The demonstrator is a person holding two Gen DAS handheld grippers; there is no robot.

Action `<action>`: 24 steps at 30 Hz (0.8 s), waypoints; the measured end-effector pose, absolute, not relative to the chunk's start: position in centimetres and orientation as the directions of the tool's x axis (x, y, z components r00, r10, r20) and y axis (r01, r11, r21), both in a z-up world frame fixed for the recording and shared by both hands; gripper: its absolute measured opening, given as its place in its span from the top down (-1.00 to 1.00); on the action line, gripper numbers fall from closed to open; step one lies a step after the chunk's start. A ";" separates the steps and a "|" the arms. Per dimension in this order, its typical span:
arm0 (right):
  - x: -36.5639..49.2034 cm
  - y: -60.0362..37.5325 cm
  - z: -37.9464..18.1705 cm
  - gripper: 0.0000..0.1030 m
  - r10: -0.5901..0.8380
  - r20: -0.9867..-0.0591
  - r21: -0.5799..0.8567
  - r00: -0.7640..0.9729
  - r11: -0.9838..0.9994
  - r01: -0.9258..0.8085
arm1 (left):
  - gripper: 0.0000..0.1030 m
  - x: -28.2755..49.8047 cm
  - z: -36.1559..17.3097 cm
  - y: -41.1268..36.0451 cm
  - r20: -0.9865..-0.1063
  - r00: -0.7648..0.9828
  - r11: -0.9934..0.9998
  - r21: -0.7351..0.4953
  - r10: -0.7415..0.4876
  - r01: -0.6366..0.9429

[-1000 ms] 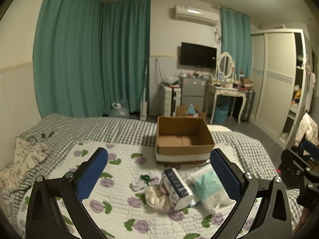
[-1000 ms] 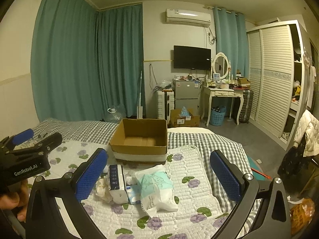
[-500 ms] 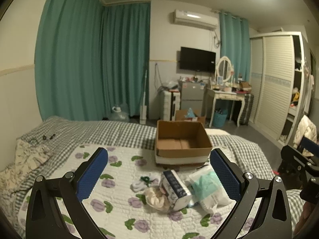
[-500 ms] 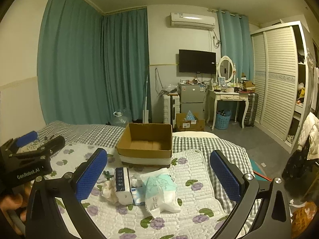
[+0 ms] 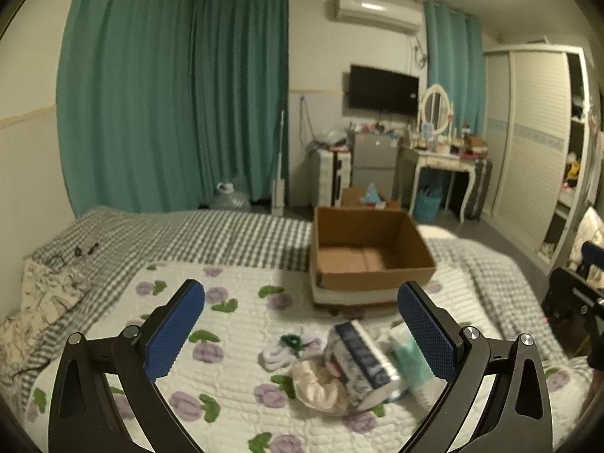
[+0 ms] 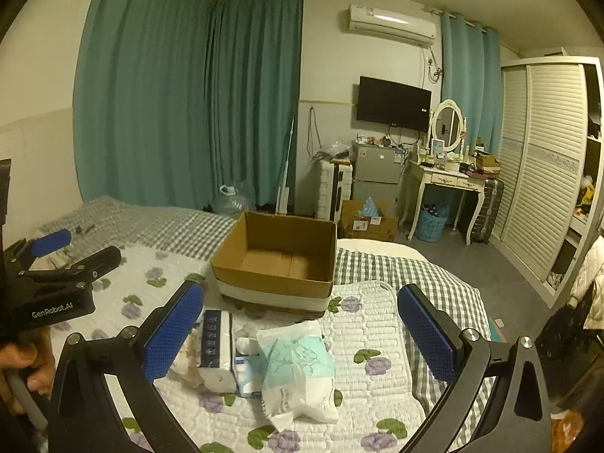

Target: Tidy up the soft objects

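Several soft objects lie in a pile on the floral quilt (image 5: 234,343): a navy-and-white tissue pack (image 5: 362,358) (image 6: 216,343), a white-and-teal plastic bag (image 6: 298,362) (image 5: 409,362), a cream scrunchie (image 5: 321,385), and white socks with a green tie (image 5: 287,347). An open, empty cardboard box (image 5: 370,253) (image 6: 279,260) stands behind them. My left gripper (image 5: 300,328) is open and empty, above the pile's left side. My right gripper (image 6: 300,332) is open and empty, above the bag.
The bed has a grey checked cover (image 5: 196,234) and a patterned pillow (image 5: 41,302) at the left edge. Beyond the bed are teal curtains, a small fridge (image 6: 377,170), a white dressing table (image 6: 449,185) and a wardrobe (image 6: 543,173). The left gripper's body shows in the right wrist view (image 6: 53,287).
Both grippers have shifted a little leftward. The pile and box now sit further right in the left wrist view. Both stay open and empty.
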State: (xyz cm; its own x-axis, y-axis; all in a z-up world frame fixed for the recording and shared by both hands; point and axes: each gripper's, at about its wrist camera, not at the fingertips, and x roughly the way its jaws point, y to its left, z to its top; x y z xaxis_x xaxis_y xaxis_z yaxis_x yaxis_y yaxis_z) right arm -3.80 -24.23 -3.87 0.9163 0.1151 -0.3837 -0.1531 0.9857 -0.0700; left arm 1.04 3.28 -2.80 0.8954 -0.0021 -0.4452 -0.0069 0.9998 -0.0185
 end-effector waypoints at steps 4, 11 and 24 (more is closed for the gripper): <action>-1.5 -23.8 -6.0 -1.00 0.114 -0.425 -0.088 0.898 0.982 -0.167 | -1.00 2.9 -5.1 3.7 -0.490 0.872 1.000 -0.022 -0.003 -0.009; 2.2 -24.0 -11.1 -1.00 0.091 -0.521 -0.103 0.849 0.980 -0.169 | -0.92 5.6 -10.7 3.5 -0.606 0.795 1.000 0.004 0.001 0.002; 6.5 -24.5 -20.4 -1.00 0.045 -0.695 -0.129 0.717 0.974 -0.186 | -0.92 7.6 -19.0 3.4 -0.775 0.632 1.000 -0.003 0.004 -0.010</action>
